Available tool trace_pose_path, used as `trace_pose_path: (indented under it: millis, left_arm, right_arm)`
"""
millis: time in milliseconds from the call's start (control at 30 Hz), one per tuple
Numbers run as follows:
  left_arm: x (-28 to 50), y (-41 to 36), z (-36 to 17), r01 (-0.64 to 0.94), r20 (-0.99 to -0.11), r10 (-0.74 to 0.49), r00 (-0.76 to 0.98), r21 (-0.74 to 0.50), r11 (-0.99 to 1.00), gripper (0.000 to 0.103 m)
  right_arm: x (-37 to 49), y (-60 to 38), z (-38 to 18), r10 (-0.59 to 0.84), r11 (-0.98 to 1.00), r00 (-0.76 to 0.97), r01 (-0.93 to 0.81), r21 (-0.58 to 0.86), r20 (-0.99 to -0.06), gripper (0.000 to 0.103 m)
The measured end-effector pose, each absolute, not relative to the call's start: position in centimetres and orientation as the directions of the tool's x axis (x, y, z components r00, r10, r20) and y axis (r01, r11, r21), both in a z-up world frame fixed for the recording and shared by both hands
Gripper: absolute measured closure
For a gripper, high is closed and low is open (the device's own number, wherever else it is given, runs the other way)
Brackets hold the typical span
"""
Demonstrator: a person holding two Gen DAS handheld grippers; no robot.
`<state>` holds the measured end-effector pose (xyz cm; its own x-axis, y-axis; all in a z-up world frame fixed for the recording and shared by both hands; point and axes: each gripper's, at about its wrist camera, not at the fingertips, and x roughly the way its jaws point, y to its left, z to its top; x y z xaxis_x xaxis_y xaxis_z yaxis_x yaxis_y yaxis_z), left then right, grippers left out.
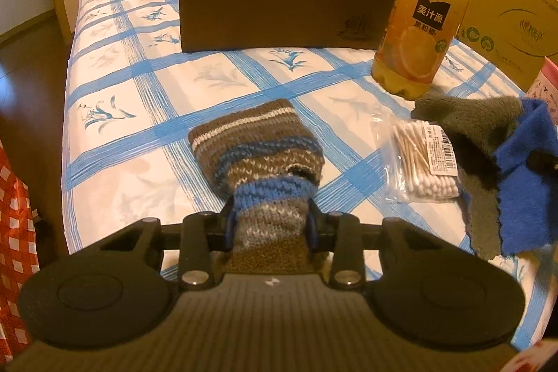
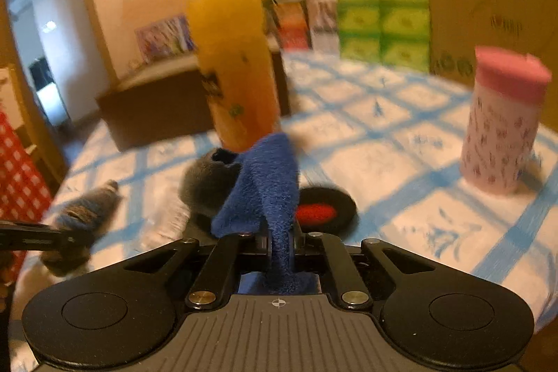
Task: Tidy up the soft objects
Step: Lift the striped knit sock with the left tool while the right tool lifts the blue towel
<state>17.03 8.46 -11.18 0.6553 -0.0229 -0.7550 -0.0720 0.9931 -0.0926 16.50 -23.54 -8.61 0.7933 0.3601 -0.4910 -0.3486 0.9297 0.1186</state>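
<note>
A striped knitted piece (image 1: 258,156) in brown, blue and white lies on the checked tablecloth (image 1: 139,100). My left gripper (image 1: 270,225) is shut on its near end, the wool bunched between the pads. A blue-and-grey fleece cloth (image 1: 505,162) is lifted at the right of the left wrist view. In the blurred right wrist view my right gripper (image 2: 280,243) is shut on the blue part of that fleece cloth (image 2: 265,187), whose grey part (image 2: 209,180) hangs behind. The knitted piece (image 2: 87,215) and the left gripper show at that view's left edge.
An orange juice bottle (image 1: 429,13) stands behind the cloth, with a brown open box (image 1: 279,9) to its left. A bag of cotton swabs (image 1: 425,159) lies between the two soft things. A pink-lidded cup (image 2: 502,121), a black and red disc (image 2: 324,208) and cardboard boxes (image 1: 512,6) are at the right.
</note>
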Motion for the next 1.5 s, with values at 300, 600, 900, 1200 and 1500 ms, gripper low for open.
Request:
trace_pose_path:
  millis: [300,600,900,1200,1500]
  left_arm:
    - [16.9,8.5,-11.1,-0.071,-0.756,-0.025,0.654,-0.094,0.993,0.069]
    - [16.2,8.6,-11.0,-0.062,-0.757,-0.042,0.652,-0.108,0.992,0.069]
    - [16.1,8.7,-11.1,-0.059,-0.754,-0.047,0.655,-0.113,0.992,0.069]
    - [16.1,8.8,-11.1,-0.058,-0.756,-0.05,0.653,-0.116,0.992,0.069]
    - [16.2,8.5,-11.3,-0.055,-0.756,-0.041,0.653,-0.101,0.993,0.069]
  right_arm:
    - [12.1,-23.5,-2.9,0.49,0.865,0.787,-0.491,0.101,-0.375,0.095]
    - [10.5,-24.7,0.7,0.423,0.855,0.628,-0.514,0.059,-0.654,0.095]
    - [15.2,-20.3,-5.1,0.326,0.86,0.609,-0.509,-0.041,-0.723,0.095]
    - [16.2,-18.0,-11.6,0.36,0.876,0.609,-0.481,0.031,-0.707,0.083]
    - [14.7,-17.9,-11.6,0.485,0.65,0.453,-0.759,-0.039,-0.748,0.022]
